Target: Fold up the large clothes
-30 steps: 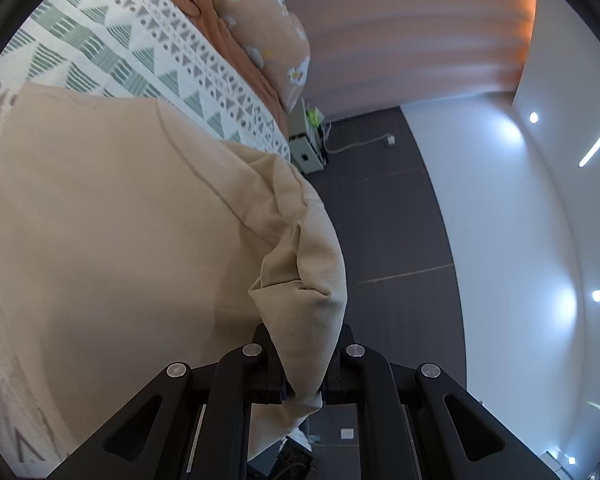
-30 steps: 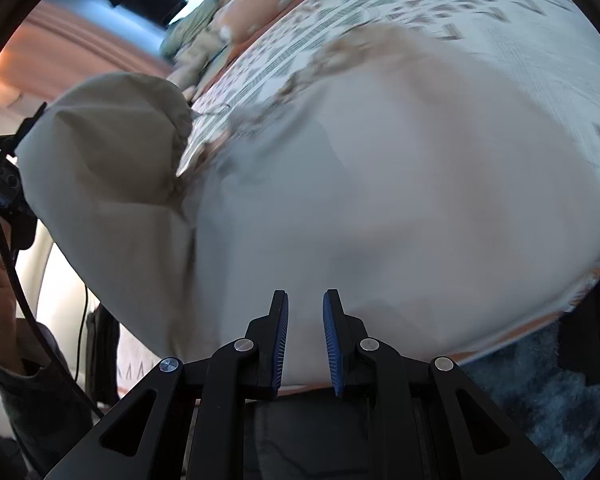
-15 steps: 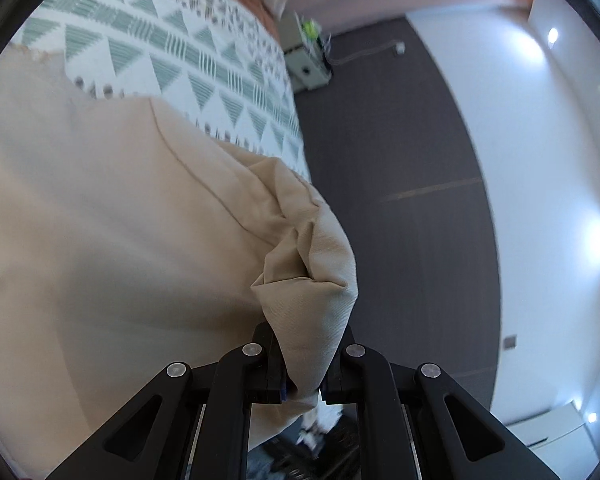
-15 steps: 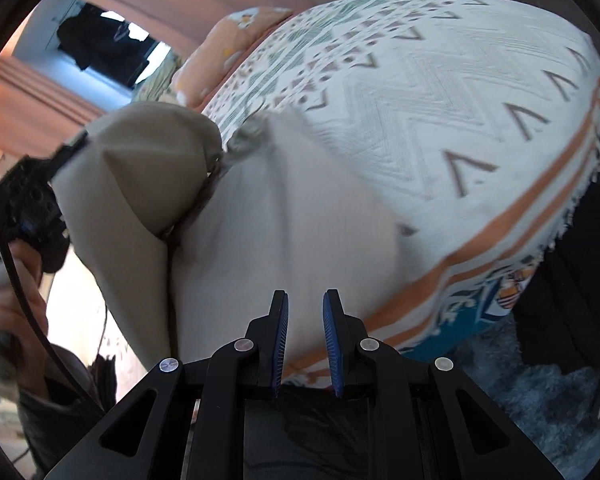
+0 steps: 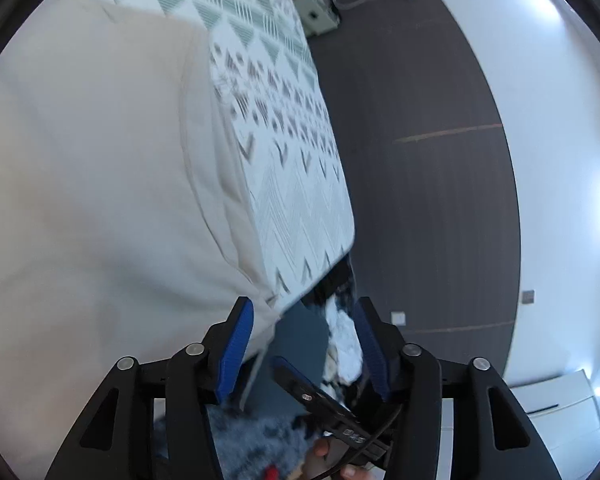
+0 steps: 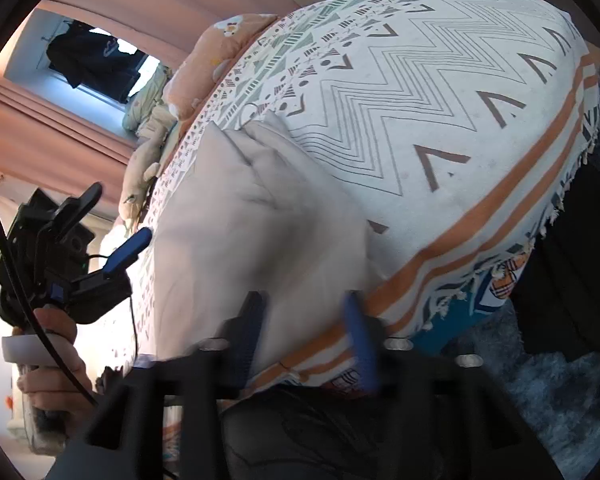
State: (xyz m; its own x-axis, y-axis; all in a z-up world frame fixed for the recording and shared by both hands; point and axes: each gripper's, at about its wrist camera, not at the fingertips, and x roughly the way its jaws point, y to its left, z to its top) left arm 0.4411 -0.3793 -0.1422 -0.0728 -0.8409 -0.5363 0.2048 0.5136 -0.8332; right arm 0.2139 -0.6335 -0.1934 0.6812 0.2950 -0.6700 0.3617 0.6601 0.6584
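The beige cotton garment (image 5: 100,168) is released onto the patterned bed cover (image 5: 300,200), both the left claw (image 5: 300,344) and right claw (image 6: 304,344) having just been spread empty, so one fold is judged laid.

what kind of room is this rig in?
Most likely a bedroom: a bed under a patterned bedspread, an orange pillow at its head, pink curtains by a window.

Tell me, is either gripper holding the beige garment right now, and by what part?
Neither. The left gripper and right gripper have just been opening; the beige garment lies released on the bed, pads clear of it.
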